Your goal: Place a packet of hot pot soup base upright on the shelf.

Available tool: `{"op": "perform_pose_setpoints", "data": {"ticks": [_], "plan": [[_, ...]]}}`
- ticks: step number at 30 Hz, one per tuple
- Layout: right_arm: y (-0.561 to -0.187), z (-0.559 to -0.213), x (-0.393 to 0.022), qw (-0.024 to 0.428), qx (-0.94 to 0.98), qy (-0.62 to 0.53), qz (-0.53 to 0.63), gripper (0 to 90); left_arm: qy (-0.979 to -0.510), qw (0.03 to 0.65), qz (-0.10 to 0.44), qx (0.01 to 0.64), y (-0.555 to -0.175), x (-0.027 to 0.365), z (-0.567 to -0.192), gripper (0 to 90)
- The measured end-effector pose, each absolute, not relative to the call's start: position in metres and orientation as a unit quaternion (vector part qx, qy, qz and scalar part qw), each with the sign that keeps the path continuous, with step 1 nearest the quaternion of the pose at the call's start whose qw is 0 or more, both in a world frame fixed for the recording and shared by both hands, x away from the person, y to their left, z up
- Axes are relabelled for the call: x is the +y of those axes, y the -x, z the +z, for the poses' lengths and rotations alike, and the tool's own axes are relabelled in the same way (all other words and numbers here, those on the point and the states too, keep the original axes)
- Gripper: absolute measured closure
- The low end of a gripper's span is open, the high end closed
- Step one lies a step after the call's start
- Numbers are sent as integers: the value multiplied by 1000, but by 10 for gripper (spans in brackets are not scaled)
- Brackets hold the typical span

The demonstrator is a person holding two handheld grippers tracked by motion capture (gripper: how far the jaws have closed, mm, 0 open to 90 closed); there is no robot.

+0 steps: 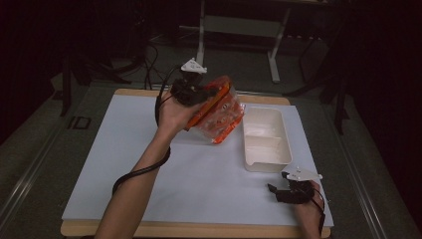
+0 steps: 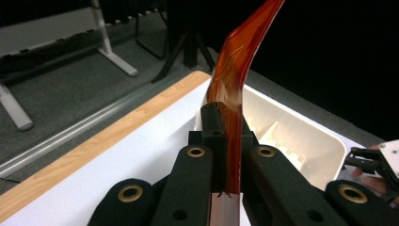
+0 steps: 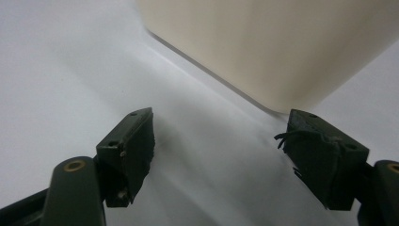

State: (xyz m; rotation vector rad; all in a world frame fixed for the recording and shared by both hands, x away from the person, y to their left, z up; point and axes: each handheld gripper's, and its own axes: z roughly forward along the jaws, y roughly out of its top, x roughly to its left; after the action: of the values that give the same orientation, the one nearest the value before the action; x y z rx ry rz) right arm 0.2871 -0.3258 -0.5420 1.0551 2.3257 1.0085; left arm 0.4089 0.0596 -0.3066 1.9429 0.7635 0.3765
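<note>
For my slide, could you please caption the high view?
Left gripper holds an orange snack bag beside the white tray; right gripper rests open.

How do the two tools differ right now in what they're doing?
The left tool is lifted above the table near the white tray; the right tool sits low by the table's near edge. The left tool is shut on the orange bag; the right tool is open, with nothing between its jaws. Both are black and hand-held.

my left gripper (image 1: 199, 94) is raised, jaws clamped tight (forearm stretched well forward); my right gripper (image 1: 283, 190) rests low, jaws spread wide.
</note>
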Motion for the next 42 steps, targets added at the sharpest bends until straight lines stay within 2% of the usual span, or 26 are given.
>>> {"op": "perform_pose_setpoints", "data": {"ticks": [21,42], "plan": [[-287,-542,-326,197,831,-374,361,246,-815,456,210,288,-418,25,-296,900],[-287,-542,-326,197,831,-374,362,246,-819,479,208,239,-426,-21,-282,900]]}}
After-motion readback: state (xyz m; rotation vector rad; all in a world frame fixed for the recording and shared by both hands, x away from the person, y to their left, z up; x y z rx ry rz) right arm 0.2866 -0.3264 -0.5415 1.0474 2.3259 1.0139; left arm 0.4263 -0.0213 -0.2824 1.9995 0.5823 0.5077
